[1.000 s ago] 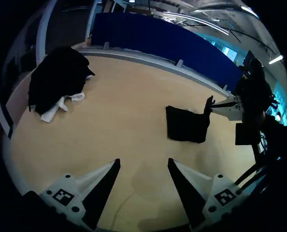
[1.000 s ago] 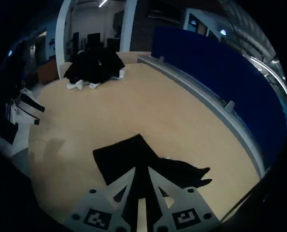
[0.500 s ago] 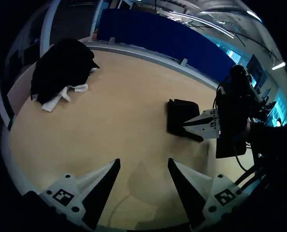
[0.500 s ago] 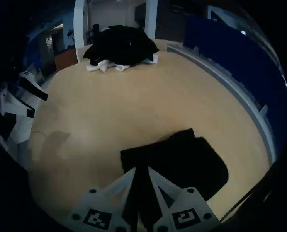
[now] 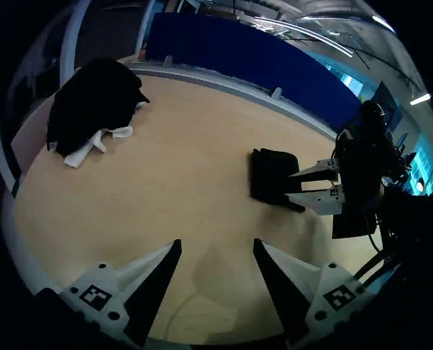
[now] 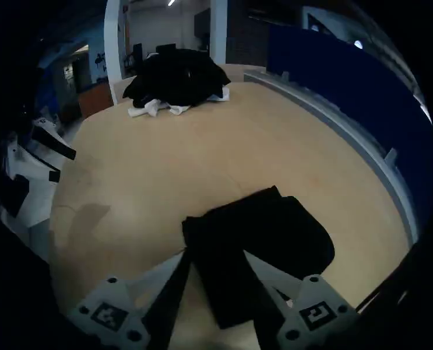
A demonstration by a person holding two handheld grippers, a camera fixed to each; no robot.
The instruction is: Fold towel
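The dark towel (image 6: 263,233) lies folded small on the bench (image 6: 158,163) at twelve o'clock of the right hand-held gripper (image 6: 216,252), which is spread wide like the empty left hand-held gripper (image 5: 216,242), so little beyond smoothing seems left.

This looks like an open office or a lab: a wide wooden table (image 5: 175,175) with a blue divider screen (image 5: 257,61) along its far edge, long ceiling lamps (image 5: 420,99), and a white column (image 6: 112,46) beyond.
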